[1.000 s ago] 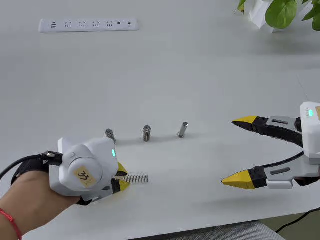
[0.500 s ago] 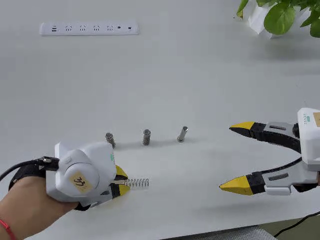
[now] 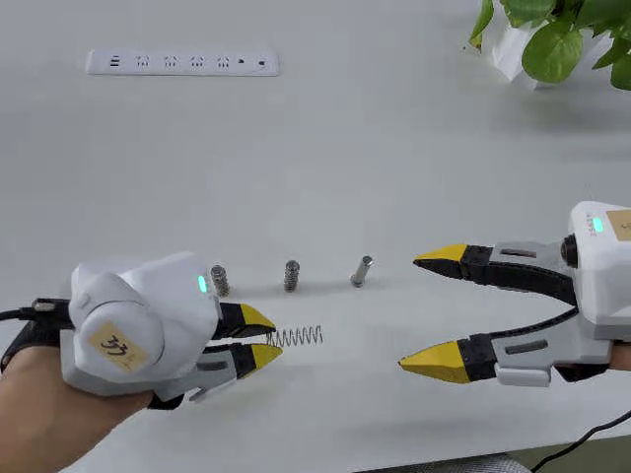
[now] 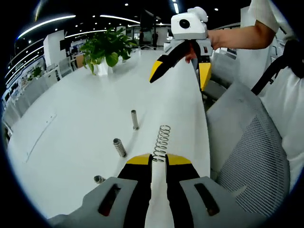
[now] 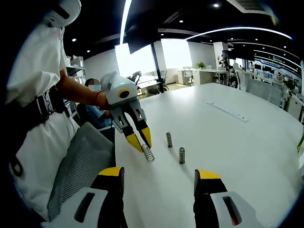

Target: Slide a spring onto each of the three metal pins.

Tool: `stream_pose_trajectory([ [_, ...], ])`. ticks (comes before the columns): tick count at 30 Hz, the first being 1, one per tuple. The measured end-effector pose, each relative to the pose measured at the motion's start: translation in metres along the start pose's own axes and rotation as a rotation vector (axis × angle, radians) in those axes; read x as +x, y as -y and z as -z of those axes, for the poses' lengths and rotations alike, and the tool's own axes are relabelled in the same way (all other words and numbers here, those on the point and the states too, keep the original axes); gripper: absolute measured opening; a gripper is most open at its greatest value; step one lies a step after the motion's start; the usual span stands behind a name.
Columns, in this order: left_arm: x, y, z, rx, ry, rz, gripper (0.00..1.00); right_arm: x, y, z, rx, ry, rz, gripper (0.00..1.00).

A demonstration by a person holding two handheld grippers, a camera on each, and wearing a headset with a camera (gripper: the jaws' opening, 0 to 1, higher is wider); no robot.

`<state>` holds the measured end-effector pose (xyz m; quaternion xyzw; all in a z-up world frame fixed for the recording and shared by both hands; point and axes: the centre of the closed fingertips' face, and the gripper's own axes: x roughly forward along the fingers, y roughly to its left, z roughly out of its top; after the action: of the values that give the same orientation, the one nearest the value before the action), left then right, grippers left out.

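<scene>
Three short metal pins stand in a row on the white table. The left pin (image 3: pixel 220 280) and the middle pin (image 3: pixel 292 275) each carry a spring, while the right pin (image 3: pixel 362 271) is bare. My left gripper (image 3: pixel 262 336) is shut on one end of a loose spring (image 3: pixel 296 338), which sticks out toward the pins. In the left gripper view the spring (image 4: pixel 161 141) rises from between the yellow tips, with the bare pin (image 4: pixel 135 119) just beyond it. My right gripper (image 3: pixel 434 310) hangs open to the right of the pins with nothing between its fingers.
A white power strip (image 3: pixel 182 62) lies at the far left of the table. A potted plant (image 3: pixel 552 30) stands at the far right corner. The table's near edge runs just below both grippers, with a grey mesh chair (image 4: pixel 251 156) behind it.
My left gripper has lifted the spring and carried it to the right, closer to the pins. The right gripper has moved left toward the bare pin, still open.
</scene>
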<state>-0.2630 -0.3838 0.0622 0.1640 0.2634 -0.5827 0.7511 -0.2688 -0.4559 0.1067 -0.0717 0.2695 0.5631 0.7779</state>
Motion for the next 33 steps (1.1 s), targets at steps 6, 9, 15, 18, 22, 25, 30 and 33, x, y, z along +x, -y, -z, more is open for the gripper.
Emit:
stream_pose_trajectory([
  [6,-0.012,-0.003,-0.034,-0.023,0.110,-0.021,0.07,0.005,-0.004,-0.029,0.010,0.058,-0.022,0.42],
  [9,-0.017,-0.004,-0.047,-0.038,0.161,-0.025,0.07,0.006,-0.002,-0.037,0.021,0.079,-0.025,0.37],
  [15,-0.026,-0.004,-0.067,-0.064,0.239,-0.028,0.07,0.007,-0.006,-0.058,0.064,0.138,-0.059,0.28],
  [18,-0.029,-0.005,-0.072,-0.068,0.263,-0.029,0.07,0.009,-0.005,-0.059,0.069,0.144,-0.071,0.24],
  [22,-0.031,-0.005,-0.078,-0.083,0.291,-0.026,0.07,0.008,-0.005,-0.064,0.082,0.161,-0.084,0.19],
  [25,-0.033,-0.005,-0.081,-0.095,0.310,-0.025,0.07,0.007,-0.006,-0.067,0.092,0.172,-0.094,0.15],
  [30,-0.033,-0.003,-0.084,-0.096,0.319,-0.019,0.07,0.007,-0.009,-0.072,0.109,0.189,-0.109,0.10],
  [33,-0.033,-0.002,-0.085,-0.090,0.320,-0.015,0.07,0.007,-0.010,-0.073,0.110,0.194,-0.111,0.08],
])
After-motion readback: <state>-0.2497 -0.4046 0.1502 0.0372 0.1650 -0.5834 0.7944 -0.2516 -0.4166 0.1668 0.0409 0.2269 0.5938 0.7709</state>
